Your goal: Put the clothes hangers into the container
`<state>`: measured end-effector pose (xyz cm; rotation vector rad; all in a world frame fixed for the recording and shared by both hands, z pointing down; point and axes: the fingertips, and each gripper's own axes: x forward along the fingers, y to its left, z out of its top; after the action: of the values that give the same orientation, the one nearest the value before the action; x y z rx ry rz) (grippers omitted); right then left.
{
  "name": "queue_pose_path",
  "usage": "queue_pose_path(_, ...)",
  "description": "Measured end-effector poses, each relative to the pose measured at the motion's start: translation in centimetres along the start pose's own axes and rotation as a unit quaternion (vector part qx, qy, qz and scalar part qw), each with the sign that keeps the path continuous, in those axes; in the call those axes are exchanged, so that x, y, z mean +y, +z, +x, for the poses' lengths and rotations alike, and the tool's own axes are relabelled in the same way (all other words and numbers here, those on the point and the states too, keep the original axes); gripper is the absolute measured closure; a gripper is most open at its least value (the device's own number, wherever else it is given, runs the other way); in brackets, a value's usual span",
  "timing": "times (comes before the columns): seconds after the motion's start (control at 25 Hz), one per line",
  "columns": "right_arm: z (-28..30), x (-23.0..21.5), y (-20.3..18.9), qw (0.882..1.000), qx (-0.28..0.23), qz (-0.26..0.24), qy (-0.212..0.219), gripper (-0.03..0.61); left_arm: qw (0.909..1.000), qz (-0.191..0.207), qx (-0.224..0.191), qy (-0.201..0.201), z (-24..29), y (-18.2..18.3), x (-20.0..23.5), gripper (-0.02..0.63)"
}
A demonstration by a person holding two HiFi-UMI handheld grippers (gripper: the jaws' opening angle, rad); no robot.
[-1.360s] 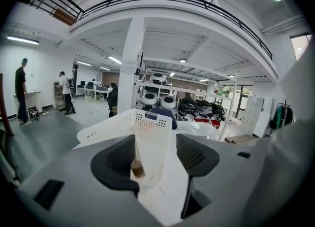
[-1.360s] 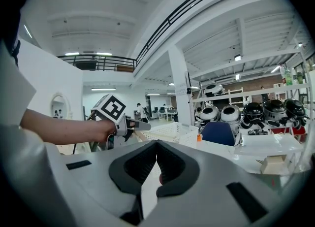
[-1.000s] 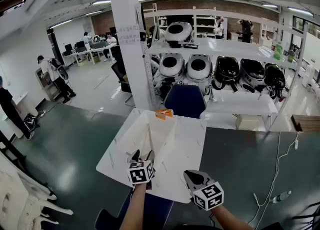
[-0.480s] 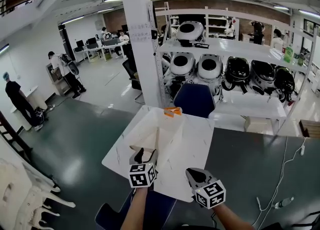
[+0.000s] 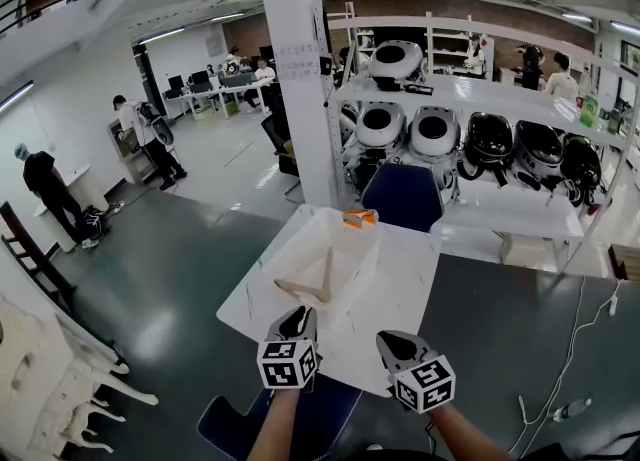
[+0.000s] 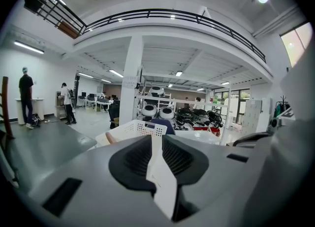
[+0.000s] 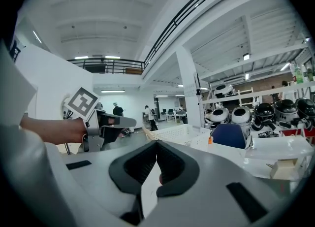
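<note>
Hanger [image 5: 306,287] is seen in the container [image 5: 362,261] at centre, left gripper [image 5: 298,319] jaws just closed down to an empty slit, right gripper [image 5: 393,342] shut, empty.

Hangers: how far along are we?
Done: one wooden hanger lies in the white container. In hand: nothing; left gripper has just been closing, empty; right gripper shut. Left: no other hanger visible on the table; orange item beyond is unclear.

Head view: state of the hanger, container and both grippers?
hanger: lying inside the container, held by neither gripper.
container: upright, open top, hanger in it.
left gripper: jaws just closing, narrow gap, nothing between.
right gripper: shut, empty.
</note>
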<state>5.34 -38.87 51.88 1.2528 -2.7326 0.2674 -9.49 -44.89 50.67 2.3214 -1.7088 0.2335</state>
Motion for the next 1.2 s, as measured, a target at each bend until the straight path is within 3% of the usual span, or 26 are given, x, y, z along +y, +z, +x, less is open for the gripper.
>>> queue_pose_path(0.28, -1.0, 2.4, -0.5, 1.0, 0.002, -0.004, 0.002, 0.56, 0.9999, -0.004, -0.01, -0.004, -3.4, -0.8, -0.4, 0.607)
queue_pose_path(0.52, -2.8, 4.1, -0.4, 1.0, -0.002, -0.009, -0.008, 0.56, 0.9993, -0.009, -0.03, -0.019, -7.0, -1.2, -1.7, 0.609)
queue_pose_path(1.2, -9.0, 11.2, -0.3, 0.999, -0.008, -0.033, -0.013, 0.56, 0.9976, -0.015, -0.03, -0.061, -17.2, -4.4, -5.2, 0.611)
